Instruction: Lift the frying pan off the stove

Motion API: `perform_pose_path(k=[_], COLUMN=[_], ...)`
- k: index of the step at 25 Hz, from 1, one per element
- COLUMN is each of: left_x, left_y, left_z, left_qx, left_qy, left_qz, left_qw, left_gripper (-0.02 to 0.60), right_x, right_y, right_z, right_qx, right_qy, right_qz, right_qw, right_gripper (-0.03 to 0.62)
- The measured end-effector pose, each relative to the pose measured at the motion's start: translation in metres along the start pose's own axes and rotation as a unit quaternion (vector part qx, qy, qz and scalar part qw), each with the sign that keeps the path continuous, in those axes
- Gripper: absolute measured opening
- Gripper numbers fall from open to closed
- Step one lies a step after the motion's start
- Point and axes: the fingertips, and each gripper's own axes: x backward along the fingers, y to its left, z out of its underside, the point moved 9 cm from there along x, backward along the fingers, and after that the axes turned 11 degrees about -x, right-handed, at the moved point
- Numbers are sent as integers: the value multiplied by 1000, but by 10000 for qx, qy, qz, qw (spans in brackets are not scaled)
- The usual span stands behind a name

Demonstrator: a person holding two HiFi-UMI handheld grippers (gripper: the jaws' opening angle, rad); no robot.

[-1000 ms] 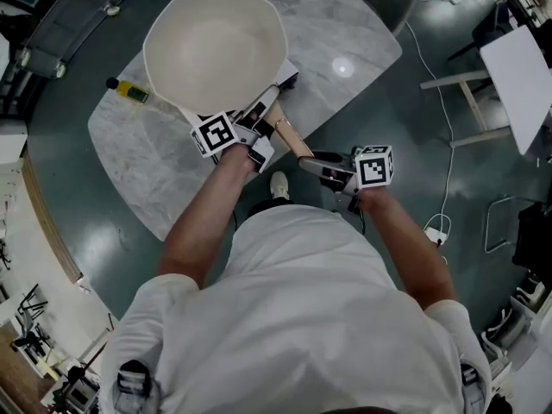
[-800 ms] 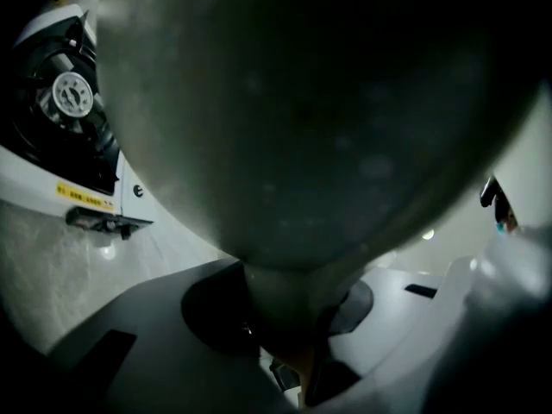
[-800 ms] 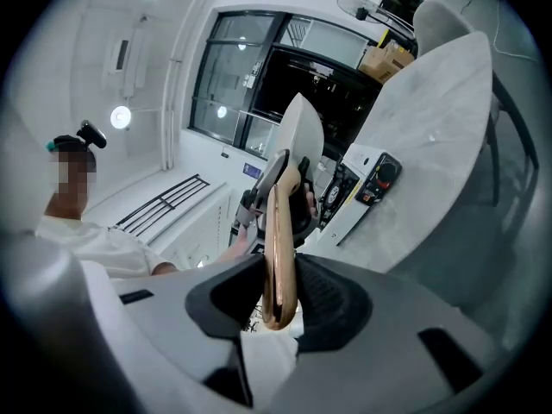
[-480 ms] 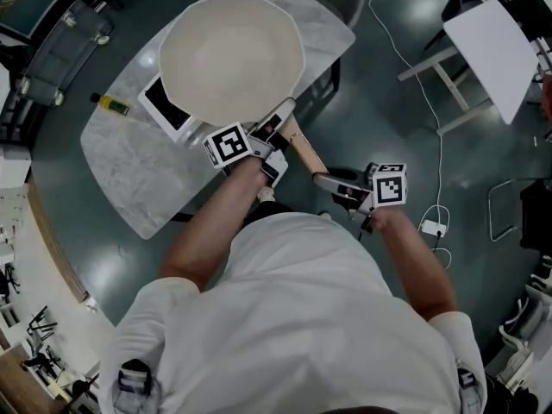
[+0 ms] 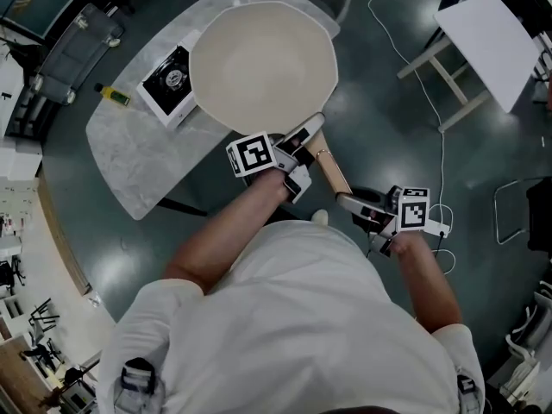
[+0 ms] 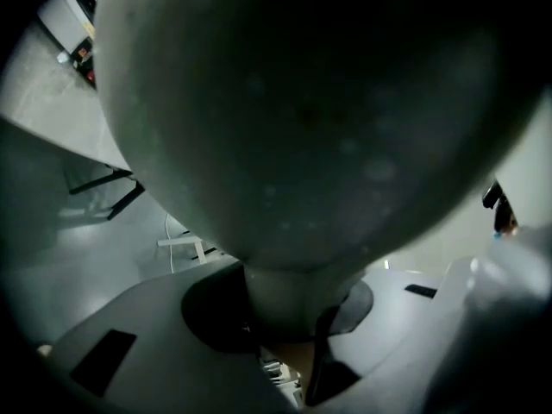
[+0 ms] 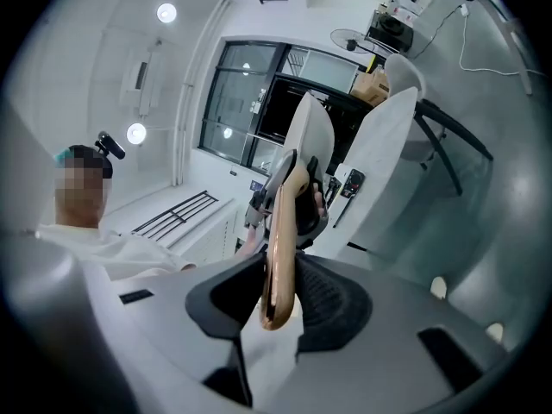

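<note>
Both sets of jaws are closing on the frying pan's handle, and neither is standing free. In the left gripper view, my left gripper [image 6: 285,313] is clamping the thick neck where the handle is joining the pan body. The grey underside of the frying pan [image 6: 302,102] is filling almost the whole picture above it. In the right gripper view, my right gripper [image 7: 280,304] is pinching the rounded end of the wooden handle [image 7: 280,248] between its dark pads, with the handle running up and away from the camera.

From the head view, I am holding the frying pan [image 5: 263,67] in the air with its cream inside facing up. Its handle [image 5: 332,169] is pointing down and to the right, towards my body. The left gripper [image 5: 297,141] is gripping close to the pan's rim. The right gripper [image 5: 354,203] is gripping well apart from it, at the far end of the handle.

The stove [image 5: 171,80], a small flat unit with a black top, is sitting on the marble table [image 5: 129,162] just left of the pan, and the pan's rim is covering its nearest edge in this view. A small yellow bottle [image 5: 112,95] is lying on the table beyond the stove. A white table [image 5: 487,37] is standing well off to the right, and a cable [image 5: 444,153] is trailing across the dark floor near it.
</note>
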Motion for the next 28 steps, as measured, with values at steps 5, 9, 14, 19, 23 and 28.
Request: perform_pose_path(k=[5,9,14,19,23,28], left_x=[-6,-9,-11,-15,-14,-15], left_y=[-18,-25,-26,-28,-27,-25], left_z=[28,37,30,31,31,28], left_qx=[15,68,59,219,85,93], left_qy=[113,124,83,48,80,61], left_qz=[0,-7,-19,87,-12,14], left_qw=[9999,9999,9999,9997,9999,9999], left_gripper=[143,143,143,143,143,143], right_x=[27,37,36,37,39,36], right_y=[4,7,11,10,10,10], right_z=[19,24,16,15,15,11], right_qx=[-42,-40,23,-5,17,18], right_qy=[-1,10,-17,7,10,25], right_qz=[11,-24,-55,-73,-79,-105], right_qw=[10000,10000,10000,10000,10000,9999], right_gripper=[117,117,118,118,118,118])
